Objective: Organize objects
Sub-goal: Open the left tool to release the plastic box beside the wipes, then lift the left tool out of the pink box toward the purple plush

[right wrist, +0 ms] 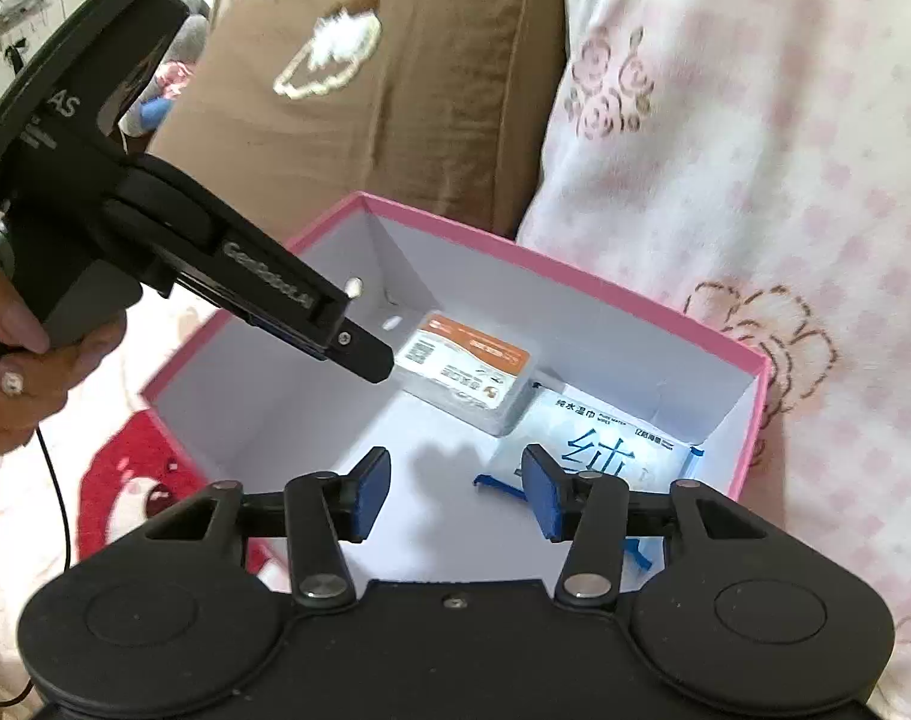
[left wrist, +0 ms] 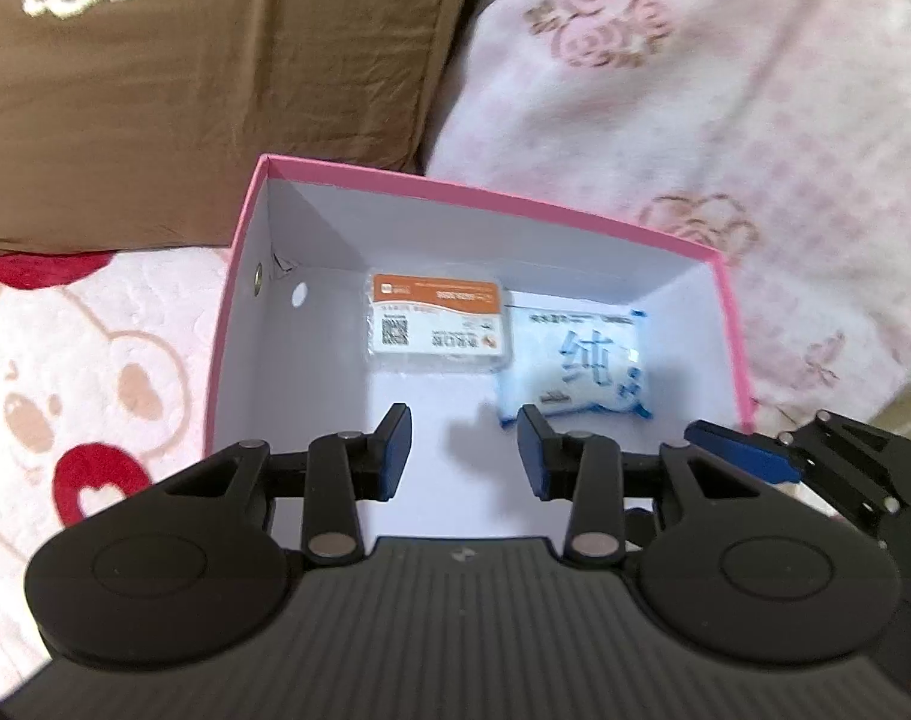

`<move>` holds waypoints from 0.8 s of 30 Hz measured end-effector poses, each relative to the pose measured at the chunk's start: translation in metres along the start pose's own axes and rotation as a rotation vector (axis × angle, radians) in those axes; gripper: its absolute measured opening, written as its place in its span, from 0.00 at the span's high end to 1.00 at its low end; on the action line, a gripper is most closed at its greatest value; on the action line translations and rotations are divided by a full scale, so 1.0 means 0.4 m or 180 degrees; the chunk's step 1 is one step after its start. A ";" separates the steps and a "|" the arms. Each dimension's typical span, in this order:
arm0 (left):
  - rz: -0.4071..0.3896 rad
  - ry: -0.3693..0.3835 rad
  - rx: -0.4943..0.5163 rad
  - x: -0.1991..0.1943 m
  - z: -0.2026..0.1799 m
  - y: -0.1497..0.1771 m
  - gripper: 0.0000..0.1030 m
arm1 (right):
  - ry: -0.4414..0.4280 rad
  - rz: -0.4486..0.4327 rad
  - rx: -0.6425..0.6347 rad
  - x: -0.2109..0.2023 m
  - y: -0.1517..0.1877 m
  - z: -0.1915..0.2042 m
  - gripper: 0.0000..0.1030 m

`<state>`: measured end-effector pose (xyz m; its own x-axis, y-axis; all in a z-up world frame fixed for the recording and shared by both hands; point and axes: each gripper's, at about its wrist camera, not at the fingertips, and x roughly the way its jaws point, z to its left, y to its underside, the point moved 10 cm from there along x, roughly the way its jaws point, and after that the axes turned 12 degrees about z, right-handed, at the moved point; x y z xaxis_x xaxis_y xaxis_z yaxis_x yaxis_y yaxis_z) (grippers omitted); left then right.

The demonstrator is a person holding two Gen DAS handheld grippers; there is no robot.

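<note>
The left tongs (left wrist: 464, 456) hang open and empty over a pink box (left wrist: 491, 195). Inside lie an orange-labelled packet (left wrist: 437, 324) and a blue wipes pack (left wrist: 575, 369), touching.

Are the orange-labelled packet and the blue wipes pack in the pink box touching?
Touching. In the right wrist view the orange-labelled packet lies against the blue wipes pack at one corner, with no gap there.

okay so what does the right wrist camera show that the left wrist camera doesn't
Only the right wrist view shows the person's hand holding the left hand-held gripper's body. Only the left wrist view shows the cartoon bear blanket beside the pink box. Both show the orange-labelled pack and blue wipes pack inside the box, and both grippers open and empty.
</note>
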<state>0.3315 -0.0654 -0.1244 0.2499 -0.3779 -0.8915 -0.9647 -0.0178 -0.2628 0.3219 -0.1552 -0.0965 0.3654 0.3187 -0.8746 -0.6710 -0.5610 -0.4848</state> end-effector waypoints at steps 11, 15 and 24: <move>-0.0020 -0.0042 0.0300 -0.173 -0.070 0.111 0.57 | 0.0072 -0.0083 -0.0017 -0.138 0.046 0.052 0.39; -0.0071 -0.0061 0.0398 -0.225 -0.077 0.153 0.53 | 0.0029 -0.0097 -0.0005 -0.174 0.059 0.074 0.34; -0.0058 -0.0049 0.0522 -0.271 -0.082 0.231 0.45 | 0.0230 -0.0230 -0.0095 -0.255 0.097 0.104 0.16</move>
<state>0.2125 -0.0566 -0.0399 0.2695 -0.3646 -0.8913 -0.9338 0.1273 -0.3345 0.2317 -0.1776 -0.0257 0.4585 0.3040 -0.8351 -0.6220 -0.5614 -0.5458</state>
